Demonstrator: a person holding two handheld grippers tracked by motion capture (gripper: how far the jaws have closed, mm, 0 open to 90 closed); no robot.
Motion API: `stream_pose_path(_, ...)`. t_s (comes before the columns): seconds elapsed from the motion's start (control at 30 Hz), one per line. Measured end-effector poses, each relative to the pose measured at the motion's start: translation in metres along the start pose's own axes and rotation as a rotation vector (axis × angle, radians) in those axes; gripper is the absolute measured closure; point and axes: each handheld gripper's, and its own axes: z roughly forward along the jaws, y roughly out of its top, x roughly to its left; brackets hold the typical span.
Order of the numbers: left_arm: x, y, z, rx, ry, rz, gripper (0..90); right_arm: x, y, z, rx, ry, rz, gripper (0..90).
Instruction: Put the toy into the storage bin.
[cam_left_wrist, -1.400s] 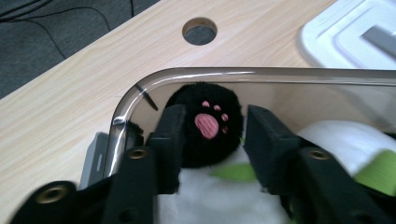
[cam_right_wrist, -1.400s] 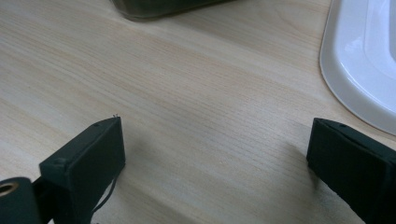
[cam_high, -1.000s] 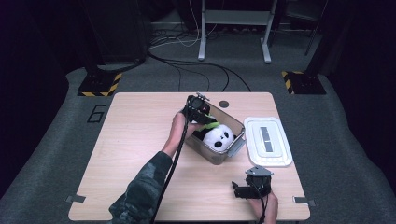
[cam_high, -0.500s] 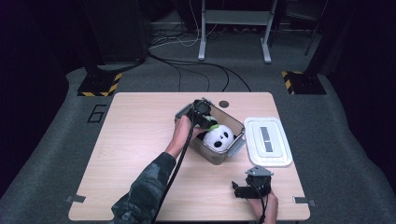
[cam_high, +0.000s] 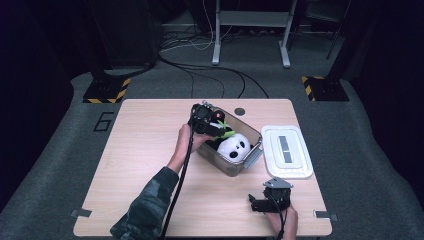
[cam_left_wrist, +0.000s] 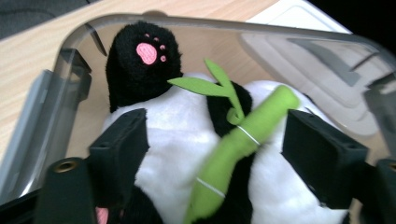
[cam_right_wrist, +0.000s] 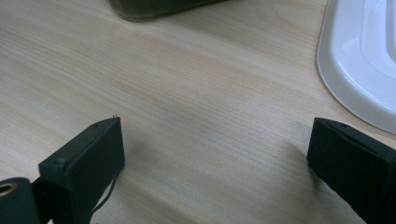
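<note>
Dark room, grey carpet, cables and hazard-striped stand feet behind pale wood worktop (cam_high: 150, 150). Panda (cam_left_wrist: 187, 135) lying in clear bin (cam_high: 252, 134), bamboo (cam_left_wrist: 238, 140) across belly. Left gripper (cam_left_wrist: 217, 154) fingers just opened, straddling bamboo without pressing; may snag and drag toy out on withdrawal. Right gripper (cam_right_wrist: 215, 158) wide open, empty, beside lid (cam_high: 287, 150)

The left gripper (cam_high: 216, 127) hangs over the clear bin (cam_high: 250, 134) at frame centre, jaws just opened. A panda toy (cam_high: 234, 147) lies inside.

plush panda (cam_left_wrist: 187, 140) with bamboo, in clear bin (cam_high: 252, 150)
</note>
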Motion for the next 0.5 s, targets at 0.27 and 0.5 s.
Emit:
stream_pose_path(0.27, -0.006, -0.012, -0.031, -0.031, 0.005, 0.064, 9.6, 0.0, 0.0, 0.0, -0.001, -0.001, 0.001, 3.0)
stream_pose_path(0.5, -0.009, -0.036, -0.064, -0.093, 0.032, 0.096, 7.1, 0.0, 0.0, 0.0, 0.0, 0.001, -0.002, 3.0)
